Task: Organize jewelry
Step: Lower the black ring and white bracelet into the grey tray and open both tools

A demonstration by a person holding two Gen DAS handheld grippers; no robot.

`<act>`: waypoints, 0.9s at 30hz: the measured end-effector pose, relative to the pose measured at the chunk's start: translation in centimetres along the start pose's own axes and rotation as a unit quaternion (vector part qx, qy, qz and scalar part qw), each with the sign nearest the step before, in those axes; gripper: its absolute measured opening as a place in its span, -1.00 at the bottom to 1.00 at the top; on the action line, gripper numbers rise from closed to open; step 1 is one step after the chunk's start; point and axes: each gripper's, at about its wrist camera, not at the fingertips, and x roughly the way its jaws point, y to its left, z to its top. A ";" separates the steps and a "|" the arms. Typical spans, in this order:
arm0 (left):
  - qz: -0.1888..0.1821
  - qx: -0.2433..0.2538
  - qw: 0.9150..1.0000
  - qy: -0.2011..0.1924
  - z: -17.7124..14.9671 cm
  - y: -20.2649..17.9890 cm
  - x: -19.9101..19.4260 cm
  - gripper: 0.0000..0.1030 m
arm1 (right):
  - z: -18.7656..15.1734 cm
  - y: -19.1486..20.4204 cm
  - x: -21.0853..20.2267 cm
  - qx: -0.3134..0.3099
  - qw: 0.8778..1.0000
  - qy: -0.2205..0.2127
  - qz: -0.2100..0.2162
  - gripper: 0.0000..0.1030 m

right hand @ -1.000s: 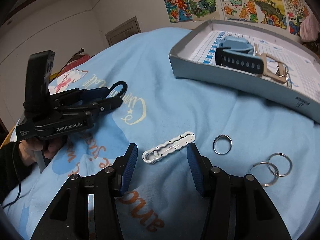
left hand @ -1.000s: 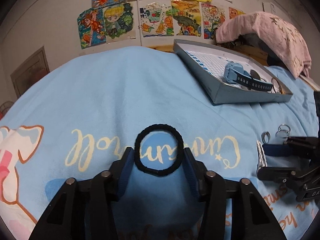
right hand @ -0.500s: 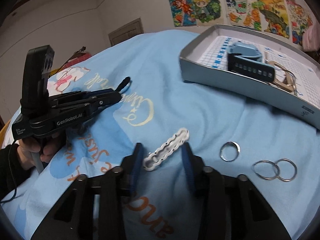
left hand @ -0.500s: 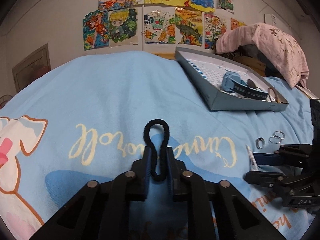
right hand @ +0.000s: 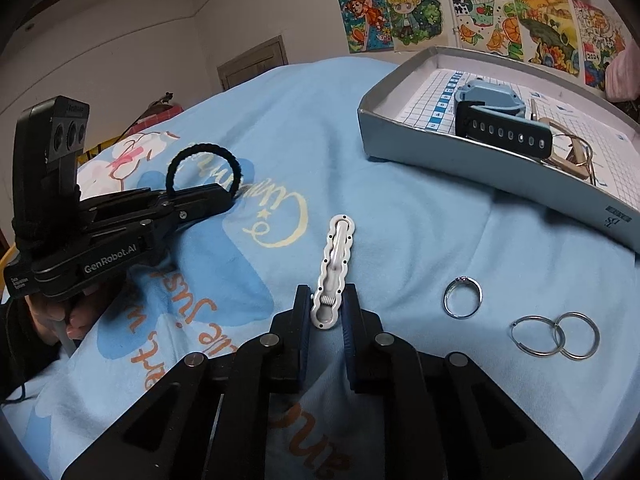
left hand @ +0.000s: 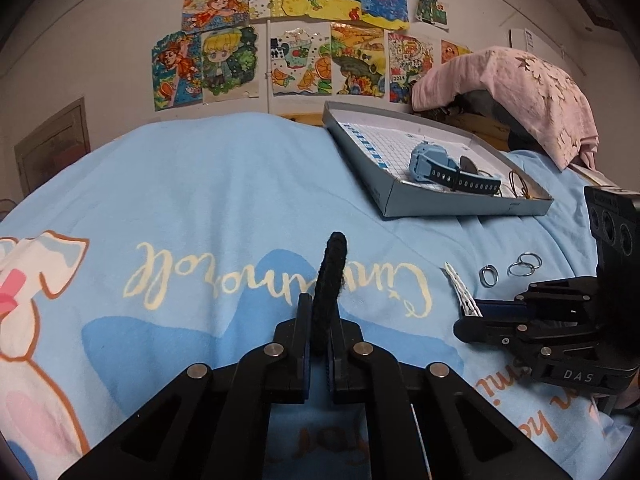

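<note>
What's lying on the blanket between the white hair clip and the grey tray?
Nothing: in the right wrist view only bare blue blanket runs from the white hair clip to the grey tray. The rings lie off to the right.

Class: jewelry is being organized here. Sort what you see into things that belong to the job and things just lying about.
Part of the job:
black hair tie, clamped in the left tool
white hair clip, pinched by the right tool
three rings
grey tray
watch

Lying about:
wall drawings
pink cloth
blue blanket
</note>
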 end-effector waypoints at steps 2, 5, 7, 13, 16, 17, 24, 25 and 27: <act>0.001 -0.001 1.000 -0.004 -0.1 -0.3 -0.7 -0.89 | -0.1 0.1 -0.3 -0.003 1.000 -0.007 -0.004 -0.74; 0.009 0.010 1.000 -0.009 0.2 -1.2 -1.7 -0.89 | -0.3 0.0 -1.1 -0.003 1.000 -0.022 -0.009 -0.74; 0.013 0.025 1.000 -0.009 0.7 -2.0 -2.2 -0.89 | -0.4 -0.2 -2.0 0.002 0.999 -0.038 -0.011 -0.74; 0.021 0.048 0.999 0.002 3.2 -4.6 -2.9 -0.89 | 0.2 -2.5 -6.1 0.048 0.994 -0.094 -0.017 -0.74; 0.017 0.035 0.999 0.007 4.8 -6.0 -2.8 -0.89 | 0.6 -4.3 -7.8 0.065 0.991 -0.112 -0.035 -0.74; 0.014 0.028 0.999 0.007 5.6 -6.6 -2.6 -0.89 | 0.8 -4.8 -8.3 0.068 0.990 -0.117 -0.042 -0.74; 0.012 0.002 1.000 0.018 10.5 -10.2 1.9 -0.89 | 3.4 -9.8 -10.0 0.084 0.979 -0.149 -0.110 -0.74; 0.012 -0.003 1.000 0.025 11.0 -10.5 2.9 -0.89 | 3.7 -10.3 -9.8 0.079 0.978 -0.145 -0.127 -0.74; 0.016 -0.015 0.999 0.043 11.6 -10.7 4.9 -0.89 | 4.3 -11.4 -9.0 0.069 0.975 -0.136 -0.161 -0.74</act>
